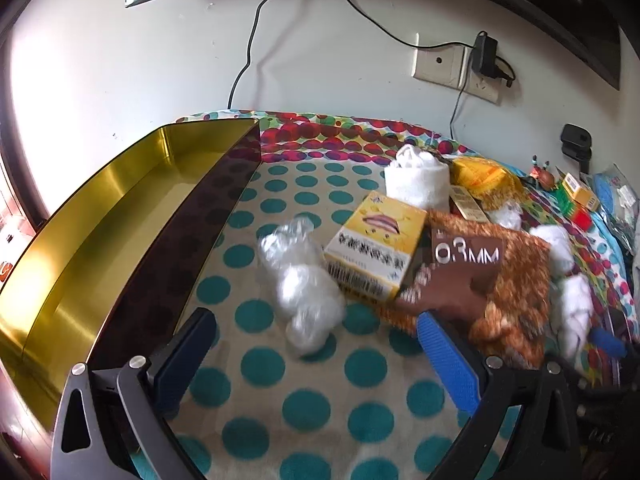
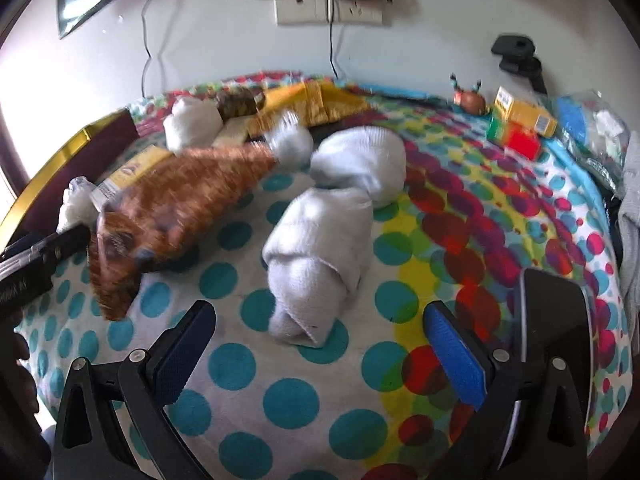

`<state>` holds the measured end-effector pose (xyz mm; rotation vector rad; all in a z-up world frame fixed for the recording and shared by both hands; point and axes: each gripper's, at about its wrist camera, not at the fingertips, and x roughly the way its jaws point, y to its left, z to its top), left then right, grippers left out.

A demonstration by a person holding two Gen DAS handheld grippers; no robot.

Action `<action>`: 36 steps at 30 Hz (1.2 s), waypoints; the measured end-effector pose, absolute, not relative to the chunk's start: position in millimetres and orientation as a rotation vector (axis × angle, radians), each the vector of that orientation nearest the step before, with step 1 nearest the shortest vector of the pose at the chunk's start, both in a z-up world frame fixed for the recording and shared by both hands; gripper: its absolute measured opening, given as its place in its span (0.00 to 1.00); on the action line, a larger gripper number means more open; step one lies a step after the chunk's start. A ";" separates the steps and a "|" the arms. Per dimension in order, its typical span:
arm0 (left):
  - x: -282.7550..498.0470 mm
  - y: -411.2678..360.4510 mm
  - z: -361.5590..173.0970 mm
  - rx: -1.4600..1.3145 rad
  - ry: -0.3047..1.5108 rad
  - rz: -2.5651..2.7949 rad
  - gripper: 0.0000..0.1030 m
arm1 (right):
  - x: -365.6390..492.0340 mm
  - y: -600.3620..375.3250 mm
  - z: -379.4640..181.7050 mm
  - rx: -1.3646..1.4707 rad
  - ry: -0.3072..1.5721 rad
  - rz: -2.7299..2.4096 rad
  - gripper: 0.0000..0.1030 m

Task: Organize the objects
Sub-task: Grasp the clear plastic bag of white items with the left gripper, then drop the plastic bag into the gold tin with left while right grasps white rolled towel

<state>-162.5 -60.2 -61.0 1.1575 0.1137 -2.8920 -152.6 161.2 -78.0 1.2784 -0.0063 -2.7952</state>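
My left gripper (image 1: pixel 316 340) is open and empty above the dotted cloth, just short of a crumpled clear plastic bag (image 1: pixel 300 280). A gold-lined tin box (image 1: pixel 120 216) lies open to its left. A yellow carton (image 1: pixel 376 248) leans on an orange-brown packet marked 0.3MM (image 1: pixel 480 280), with a rolled white towel (image 1: pixel 416 180) behind. My right gripper (image 2: pixel 320 340) is open and empty, close in front of a rolled white sock (image 2: pixel 316 256). A second white sock bundle (image 2: pixel 360 164) lies behind it. The orange-brown packet also shows in the right wrist view (image 2: pixel 180 208).
A yellow fringed cloth (image 2: pixel 316 108), small yellow and red-green boxes (image 2: pixel 520 124), a toy crab (image 2: pixel 472 100) and a plastic bag of items (image 2: pixel 592 128) sit along the back and right. A wall with sockets (image 2: pixel 328 4) and cables stands behind. The left gripper's body (image 2: pixel 36 264) shows at the left edge.
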 end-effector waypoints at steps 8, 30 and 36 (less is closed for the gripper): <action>-188.2 -65.1 -70.7 1.240 0.107 -2.854 0.45 | -153.0 165.0 -77.4 1.264 -0.055 -2.779 1.00; -150.9 -77.6 -37.0 1.159 0.079 -2.866 0.37 | -163.0 160.6 -73.6 1.301 -0.118 -2.784 1.00; -149.7 -100.3 -19.4 1.111 0.088 -2.853 0.37 | -166.9 156.1 -72.0 1.284 -0.111 -2.778 0.79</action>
